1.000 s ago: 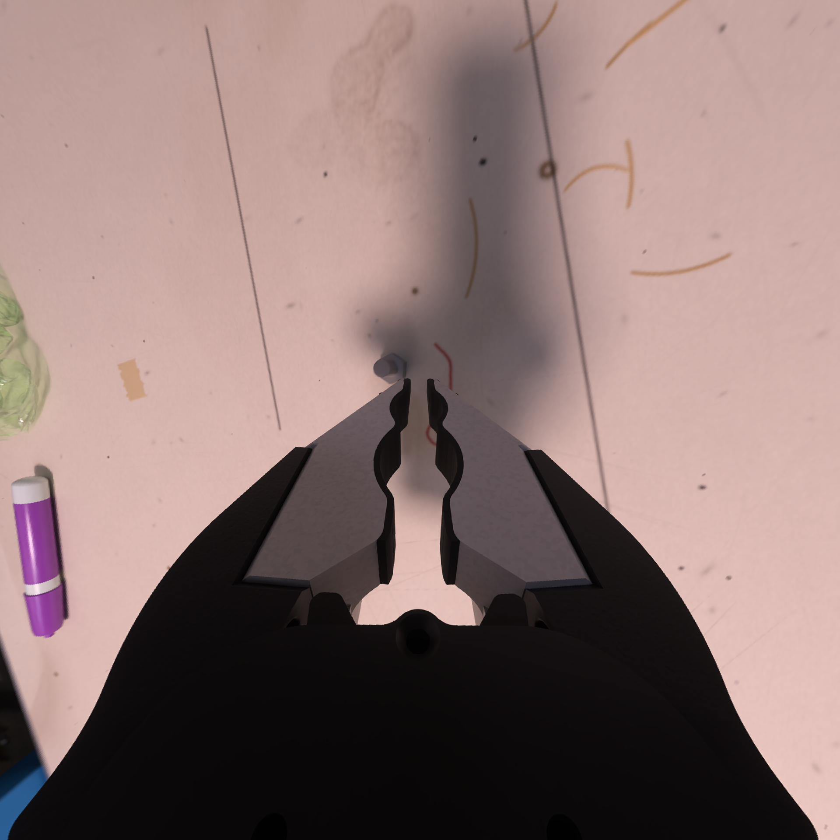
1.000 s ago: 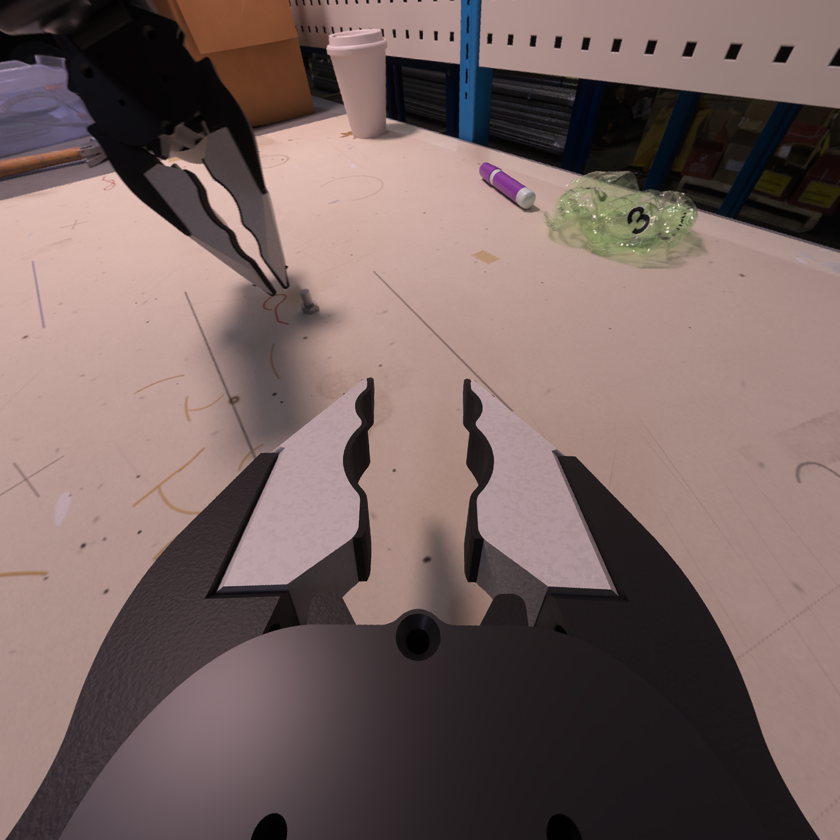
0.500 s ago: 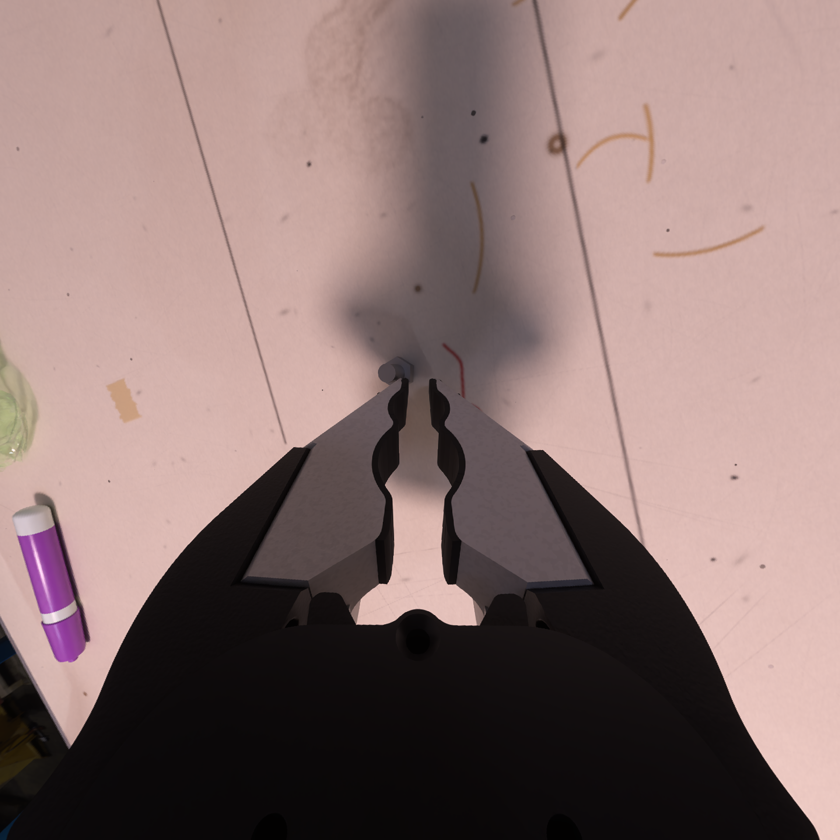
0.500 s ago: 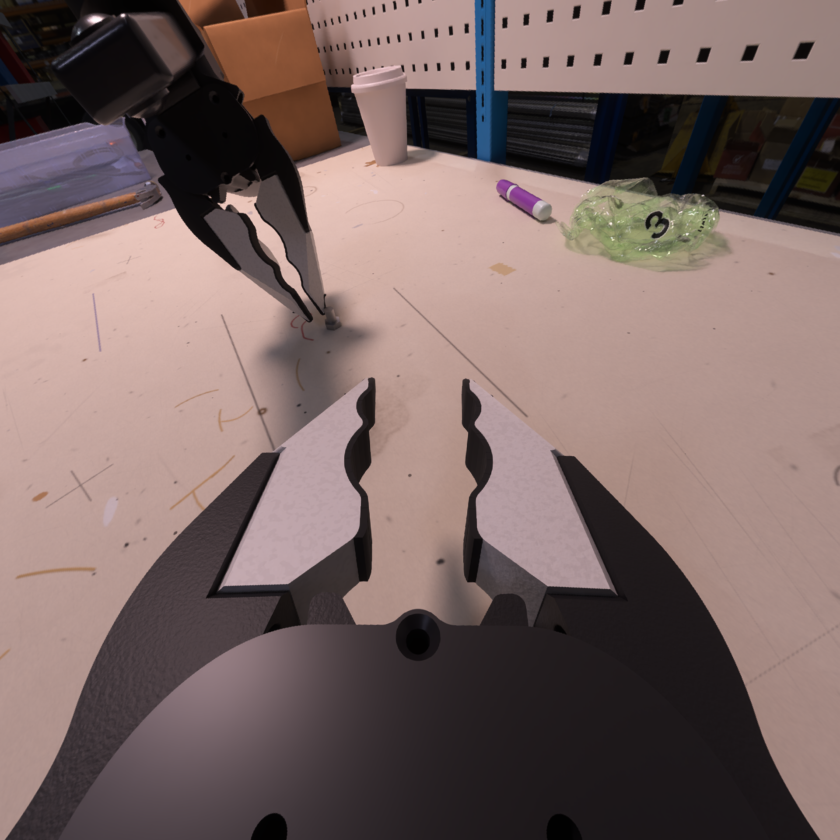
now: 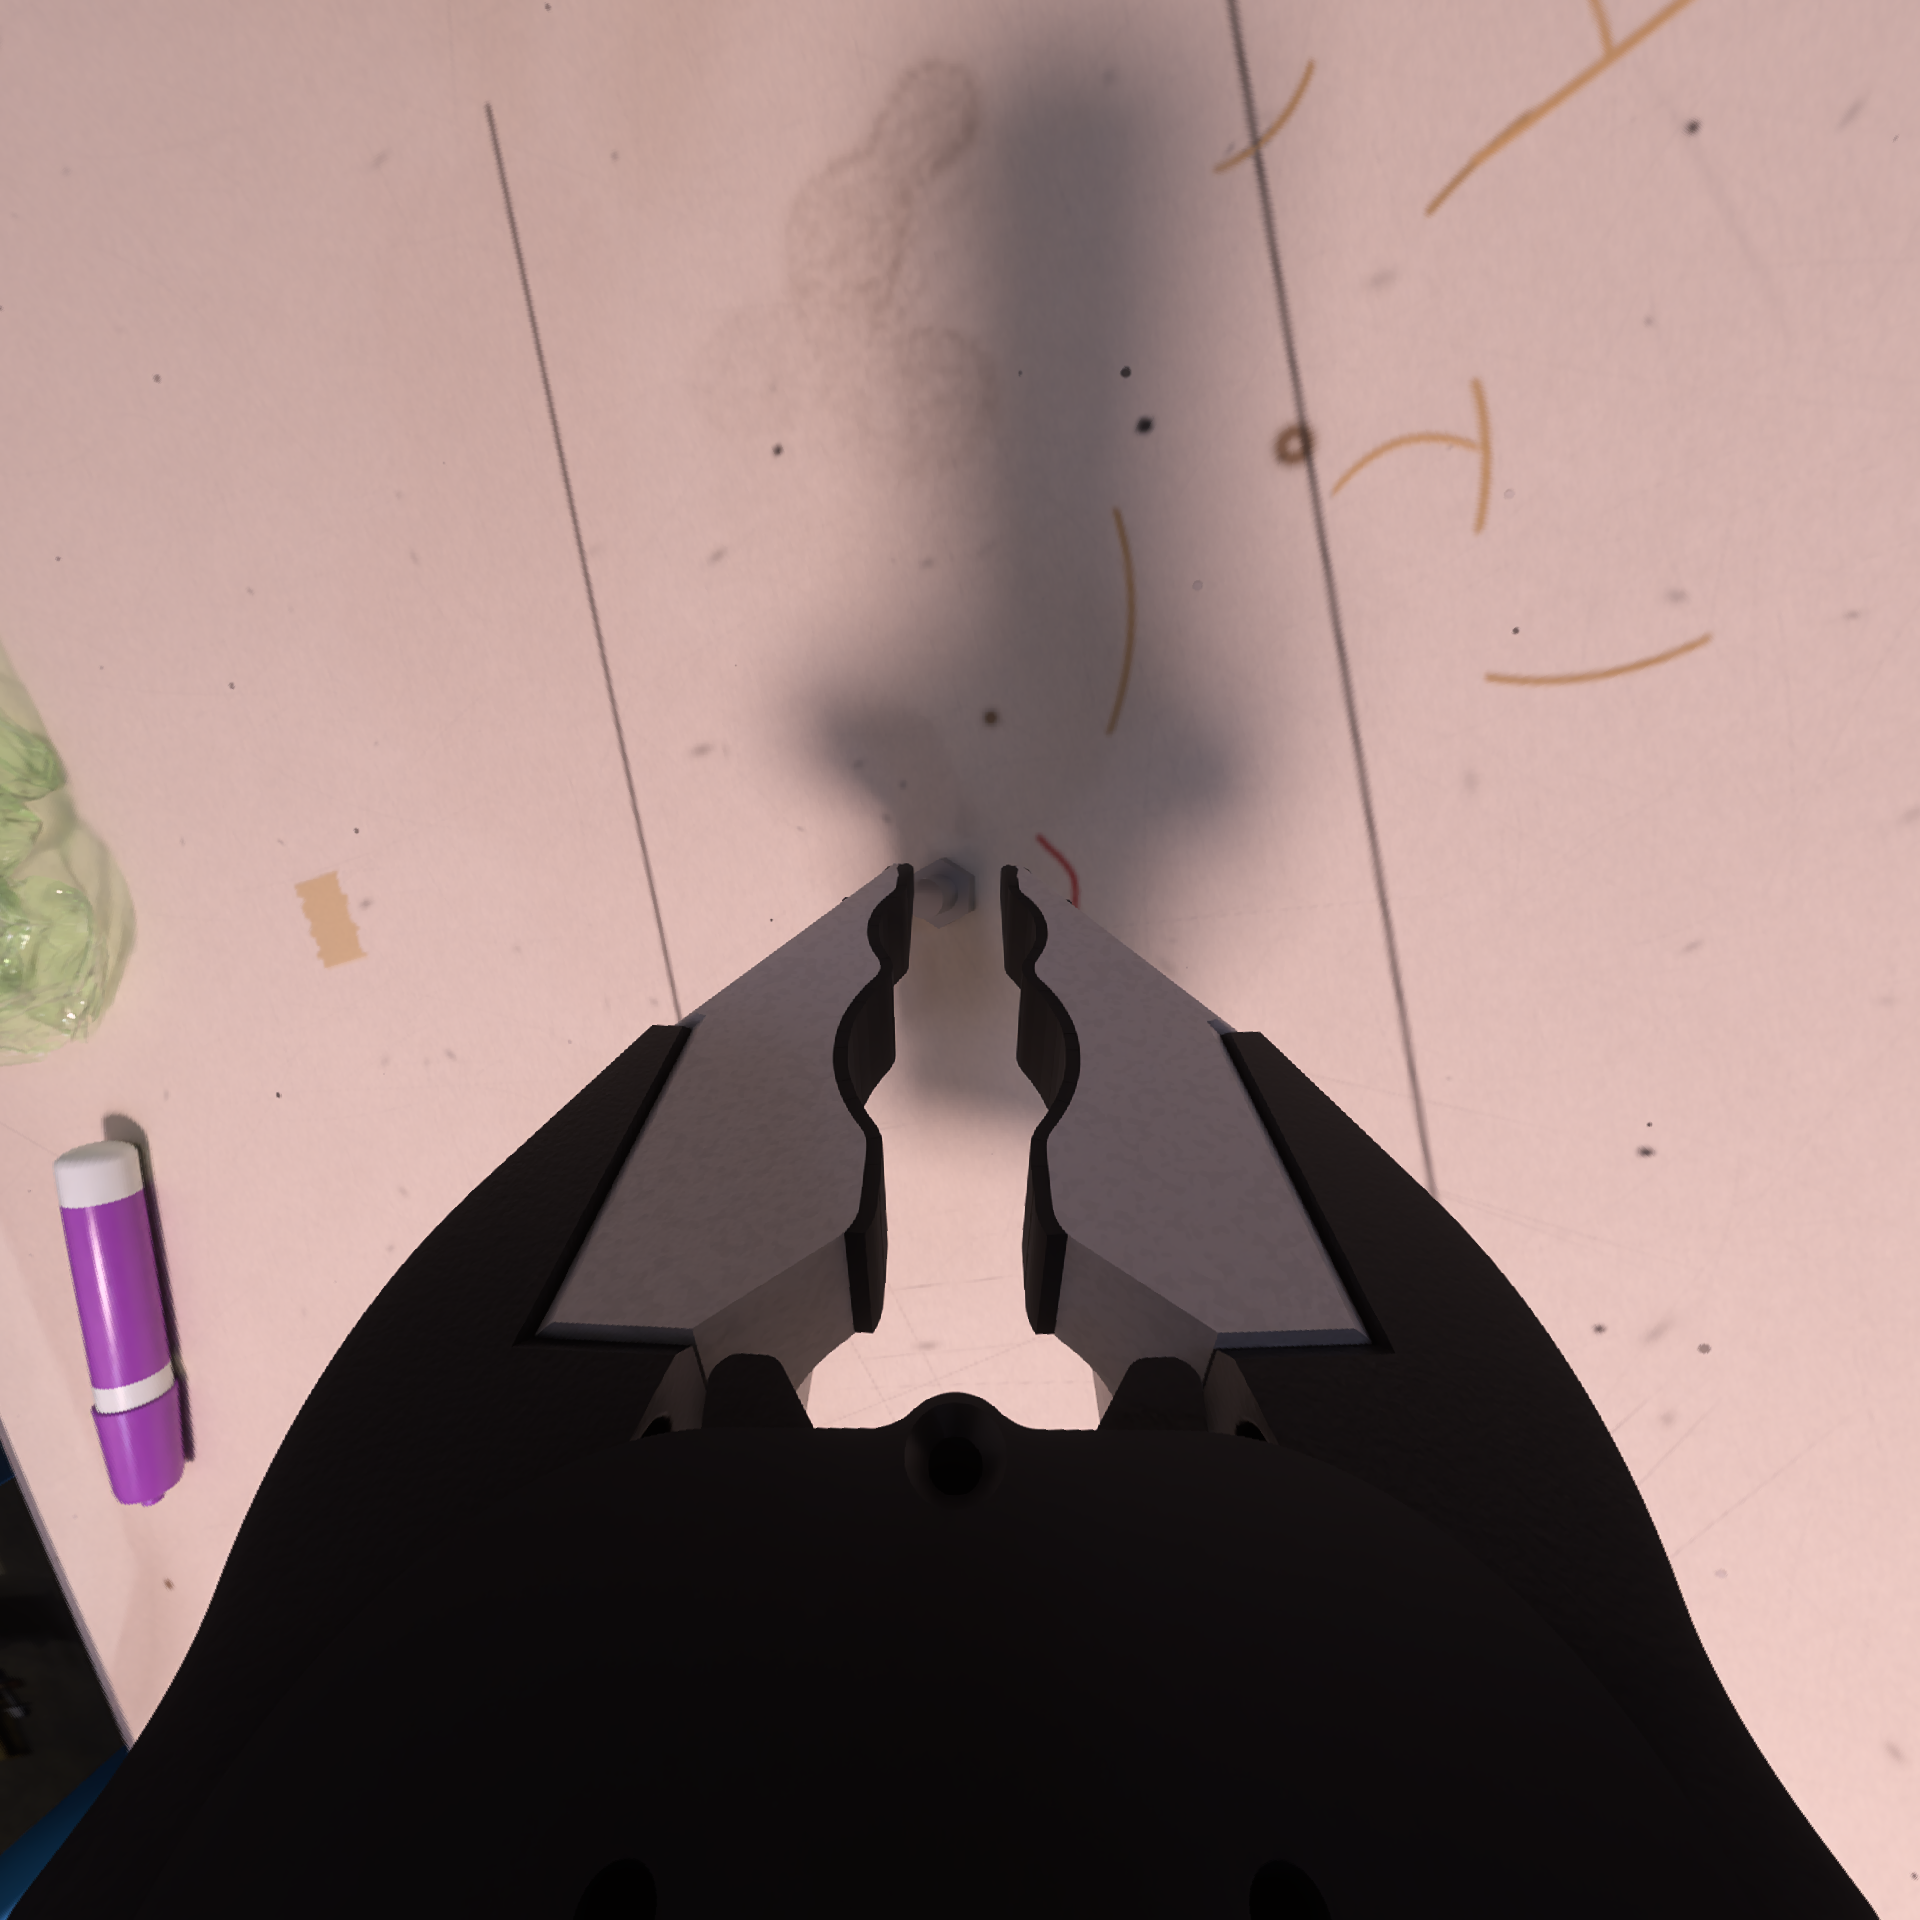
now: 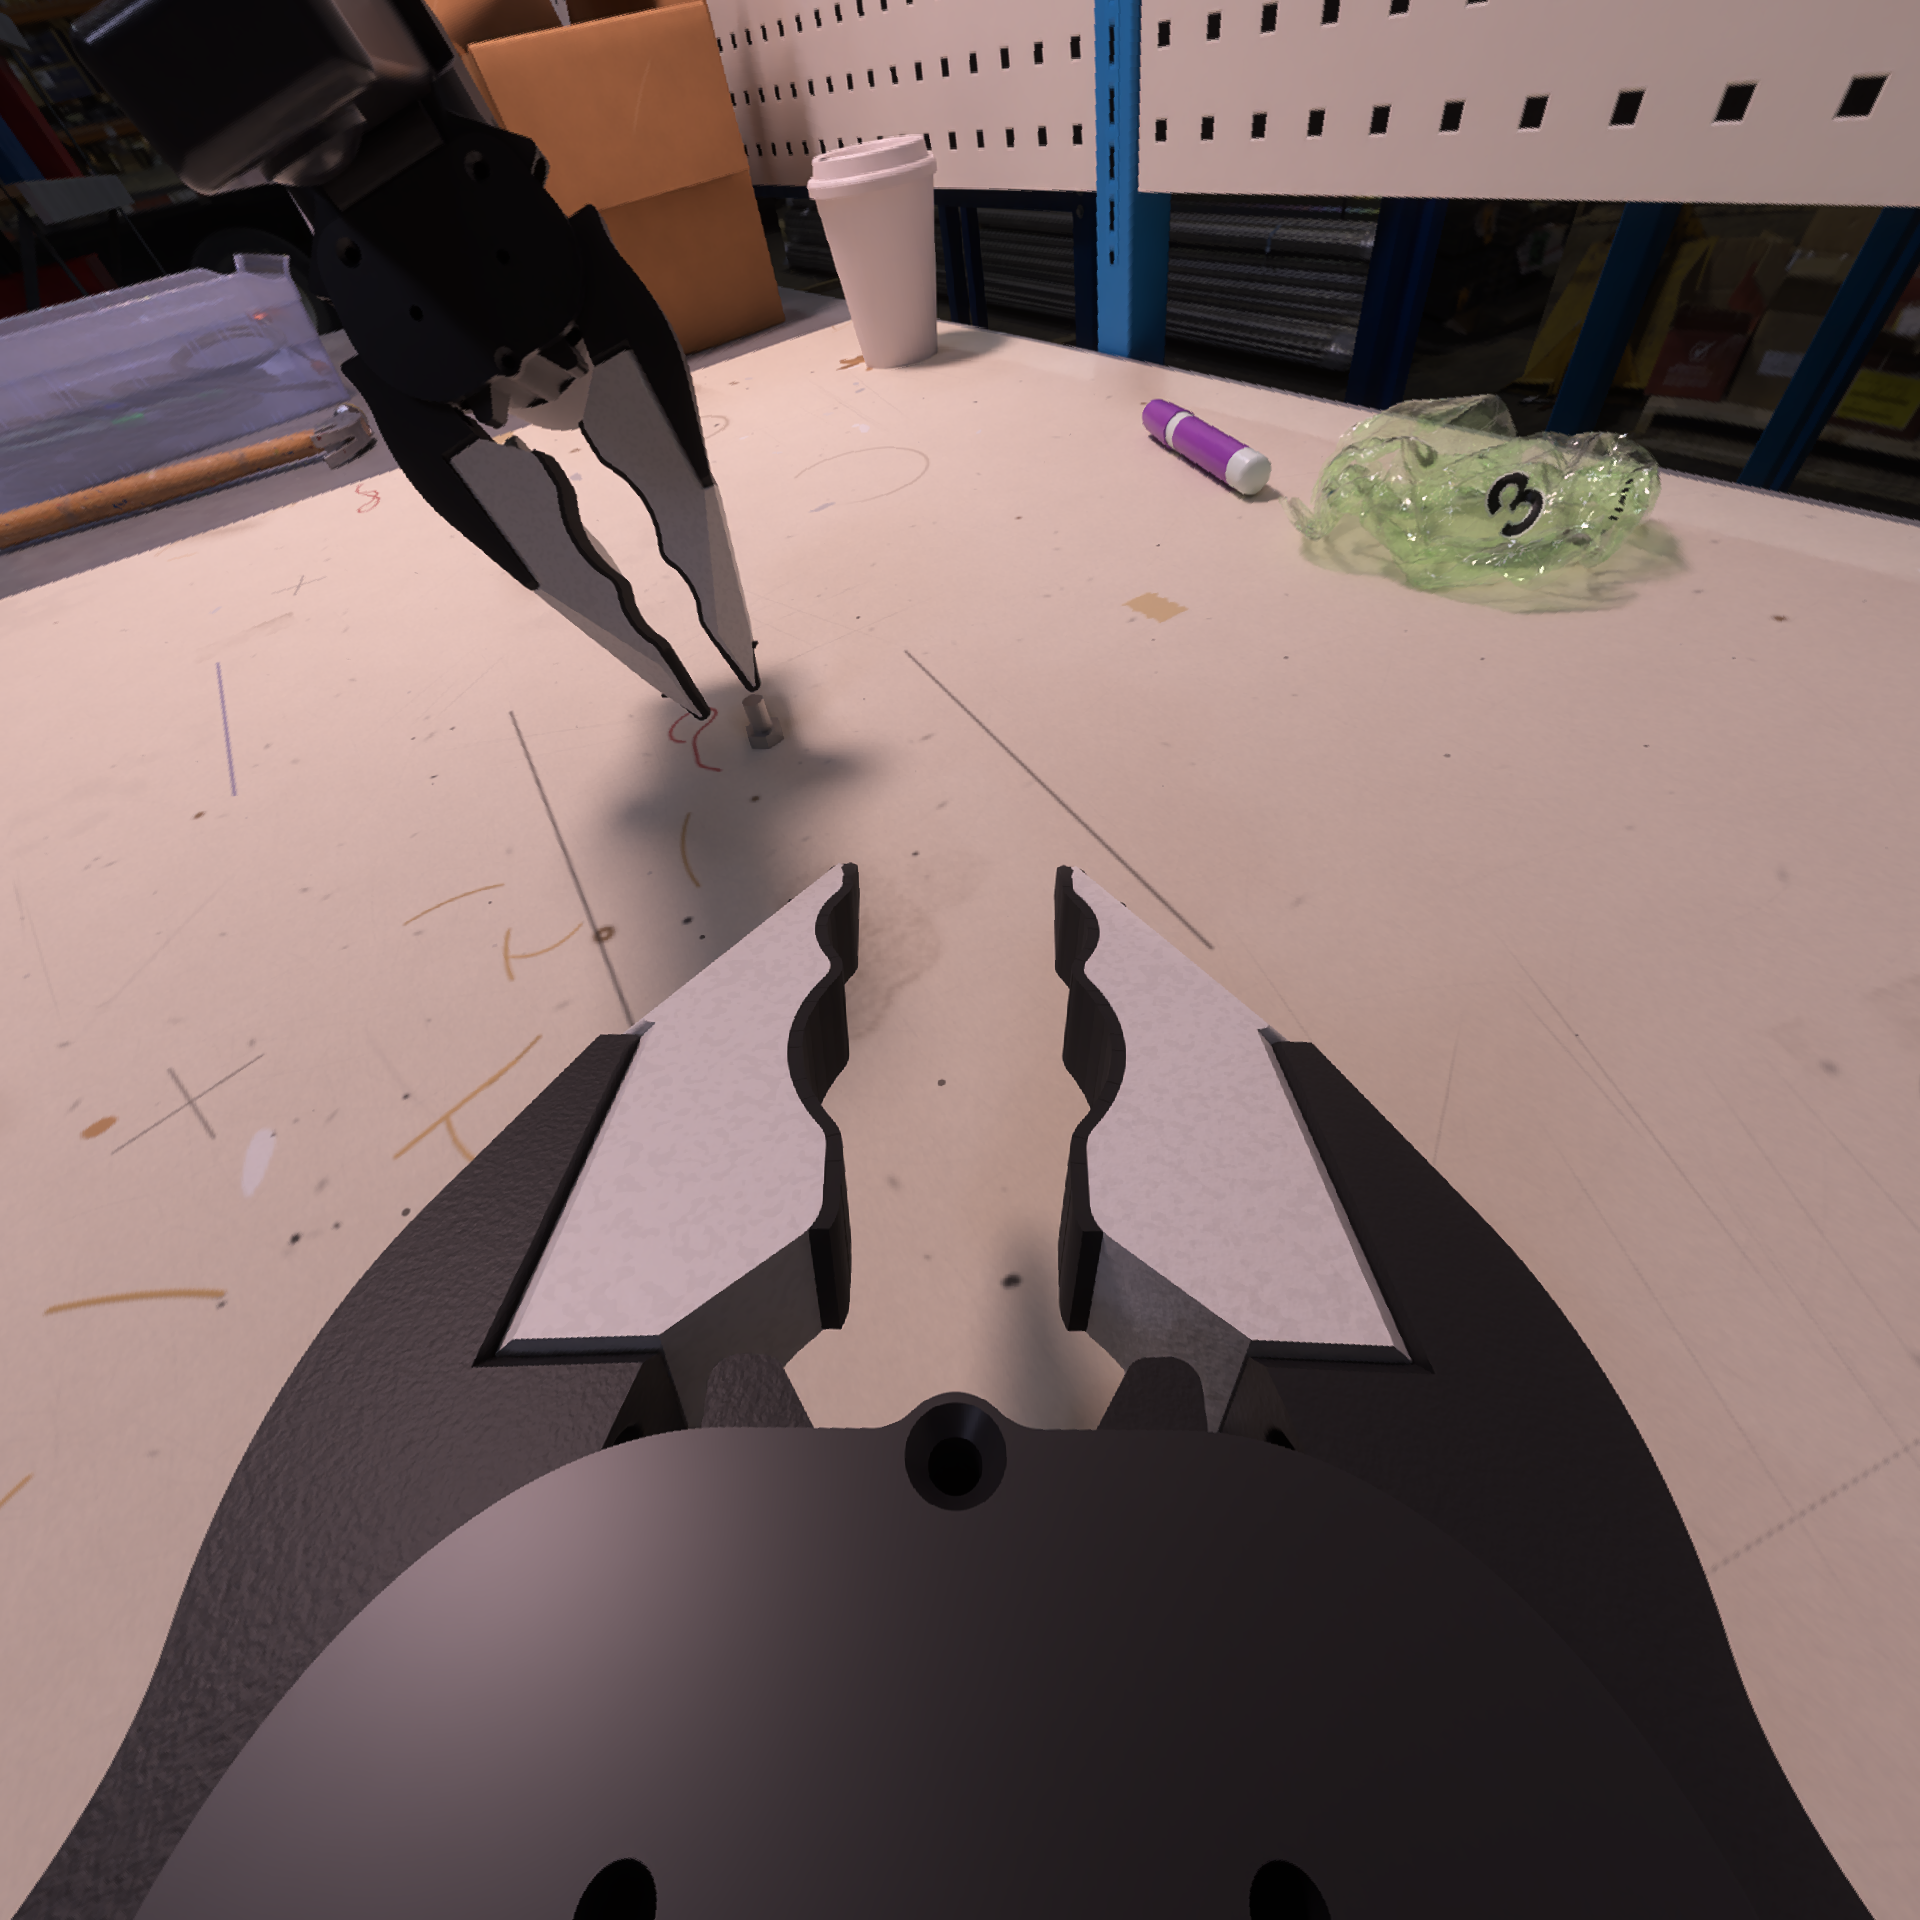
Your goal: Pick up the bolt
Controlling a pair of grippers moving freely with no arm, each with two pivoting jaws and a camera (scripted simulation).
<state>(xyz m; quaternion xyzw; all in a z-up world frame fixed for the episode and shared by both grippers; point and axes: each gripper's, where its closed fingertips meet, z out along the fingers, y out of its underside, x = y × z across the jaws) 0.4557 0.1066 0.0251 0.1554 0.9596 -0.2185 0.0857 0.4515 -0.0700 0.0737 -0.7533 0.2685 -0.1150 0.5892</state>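
A small grey bolt point(image 5: 943, 891) stands on its head on the pink table, in the shadow of my left gripper. My left gripper point(image 5: 954, 875) is open, tips down at the table, with the bolt between the fingertips, close to the left one. In the right wrist view the bolt point(image 6: 760, 719) stands just beside the left gripper's point(image 6: 725, 698) tips, next to a red scribble. My right gripper point(image 6: 954, 883) is open and empty, low over the table, well short of the bolt.
A purple glue stick point(image 5: 117, 1320) and a crumpled green plastic bag point(image 6: 1481, 504) lie near the table's edge. A white paper cup point(image 6: 878, 249), a cardboard box point(image 6: 634, 156), a clear bin point(image 6: 156, 374) and a wooden-handled hammer point(image 6: 177, 483) stand at the back.
My left gripper has opened wider and shifted so that the bolt, earlier just outside the left fingertip, now stands between the tips. The right gripper has stayed open and its view has drifted slightly.
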